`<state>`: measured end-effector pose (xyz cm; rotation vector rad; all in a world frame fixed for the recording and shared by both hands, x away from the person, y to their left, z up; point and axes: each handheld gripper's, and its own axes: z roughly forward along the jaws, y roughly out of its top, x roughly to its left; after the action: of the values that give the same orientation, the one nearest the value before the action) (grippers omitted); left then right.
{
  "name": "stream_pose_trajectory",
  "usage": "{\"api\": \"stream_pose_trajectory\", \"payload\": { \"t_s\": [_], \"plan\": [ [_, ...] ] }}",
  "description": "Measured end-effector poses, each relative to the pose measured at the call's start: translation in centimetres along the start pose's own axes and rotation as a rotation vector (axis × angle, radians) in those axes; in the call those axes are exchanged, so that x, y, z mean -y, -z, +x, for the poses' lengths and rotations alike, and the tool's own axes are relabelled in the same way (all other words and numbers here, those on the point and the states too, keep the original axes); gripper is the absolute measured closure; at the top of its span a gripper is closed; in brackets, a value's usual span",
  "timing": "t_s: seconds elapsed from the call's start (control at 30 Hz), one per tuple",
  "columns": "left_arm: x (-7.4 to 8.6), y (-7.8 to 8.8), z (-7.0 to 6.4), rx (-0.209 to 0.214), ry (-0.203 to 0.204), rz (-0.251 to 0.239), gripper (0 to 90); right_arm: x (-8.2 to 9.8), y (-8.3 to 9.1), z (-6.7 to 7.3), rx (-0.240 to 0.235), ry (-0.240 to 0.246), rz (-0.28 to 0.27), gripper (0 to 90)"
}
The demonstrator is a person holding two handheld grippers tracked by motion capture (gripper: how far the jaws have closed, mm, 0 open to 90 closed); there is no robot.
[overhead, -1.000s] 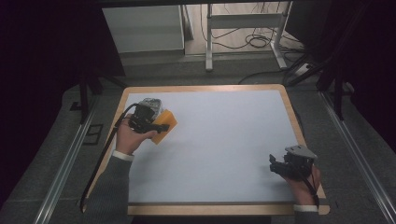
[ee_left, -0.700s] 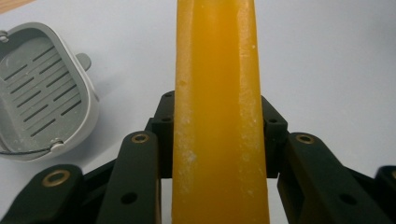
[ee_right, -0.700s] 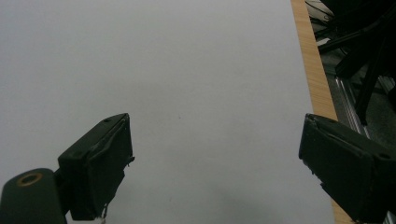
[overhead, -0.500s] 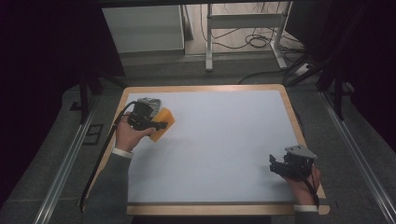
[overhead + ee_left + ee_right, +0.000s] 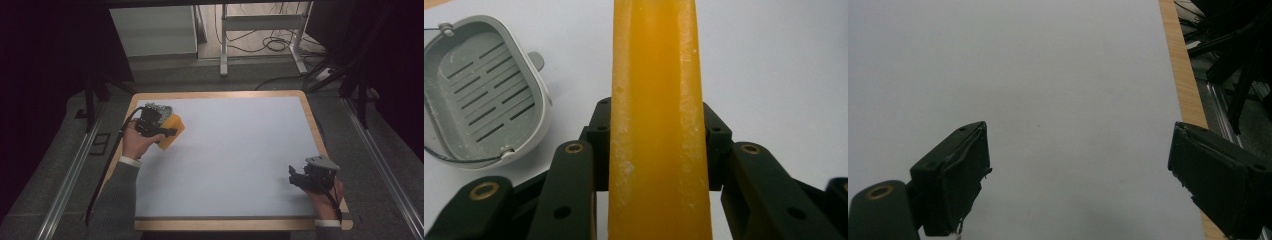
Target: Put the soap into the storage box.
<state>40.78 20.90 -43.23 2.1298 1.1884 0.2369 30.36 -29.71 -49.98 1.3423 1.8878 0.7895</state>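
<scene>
Soap (image 5: 659,125), a yellow-orange bar, sits pinched between the jaws of the left gripper (image 5: 159,127), and over the last second it has drifted a little toward the table's far left corner, gripper and bar moving together. I read that as a carry under way: the grey dish (image 5: 484,95) lies open on the white mat just beside the bar in the left gripper view (slotted insert up, wire bail down), so the likely goal is to set the soap into it. The bar is off the mat or barely on it; I cannot tell which. The left hand (image 5: 136,142) reaches forward with the forearm angled in from the near edge. The right gripper (image 5: 305,176) has not moved, resting near the near right corner with jaws spread wide over bare mat (image 5: 1058,75).
</scene>
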Motion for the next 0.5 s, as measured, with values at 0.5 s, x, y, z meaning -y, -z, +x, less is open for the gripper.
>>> {"api": "stream_pose_trajectory", "payload": {
  "t_s": [0.5],
  "plan": [
    [-0.6,0.4,1.1,-0.016,0.029,-0.017,61.1,0.0,0.0,-0.1,0.002,0.002,0.001,9.9]
  ]
}}
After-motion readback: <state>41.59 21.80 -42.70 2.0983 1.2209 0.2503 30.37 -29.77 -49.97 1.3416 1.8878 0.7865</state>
